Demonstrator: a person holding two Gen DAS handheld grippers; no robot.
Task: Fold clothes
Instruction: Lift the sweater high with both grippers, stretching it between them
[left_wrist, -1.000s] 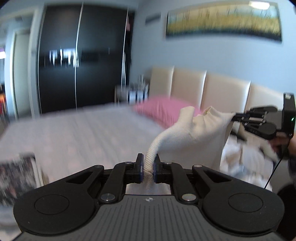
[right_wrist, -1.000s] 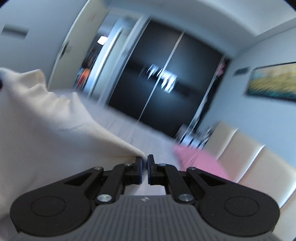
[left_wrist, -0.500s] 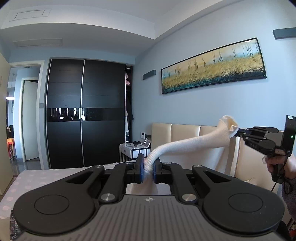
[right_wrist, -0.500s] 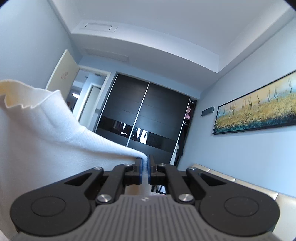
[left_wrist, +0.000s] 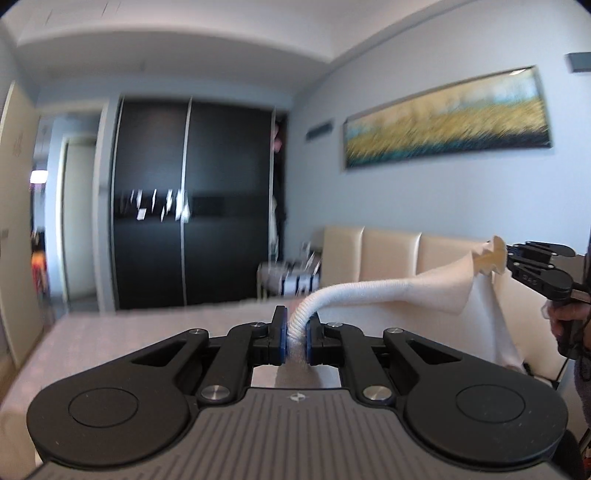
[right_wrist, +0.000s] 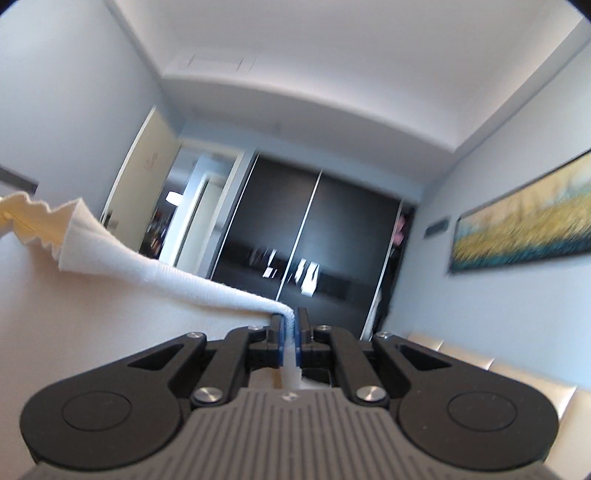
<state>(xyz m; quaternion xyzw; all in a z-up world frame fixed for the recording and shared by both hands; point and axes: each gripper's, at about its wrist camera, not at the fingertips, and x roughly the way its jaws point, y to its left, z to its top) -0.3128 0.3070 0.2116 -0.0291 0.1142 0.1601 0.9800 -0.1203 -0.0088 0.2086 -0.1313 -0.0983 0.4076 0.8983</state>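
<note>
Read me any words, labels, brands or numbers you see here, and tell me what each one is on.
No text can be read.
Small emblem on the left gripper body: a logo, no letters legible.
Reddish mark on the open door: too blurred.
Items on the nightstand: too blurred.

The garment (left_wrist: 373, 293) is soft cream cloth, ribbed along its bunched edge and finely knit where it fans out toward 3 o'clock. The left gripper (left_wrist: 295, 334) is matt black plastic with bright metal rivets and a ribbed grey grip. The wardrobe (left_wrist: 192, 225) at 10 o'clock is glossy black; the headboard (left_wrist: 391, 254) looks like smooth cream leather.
</note>
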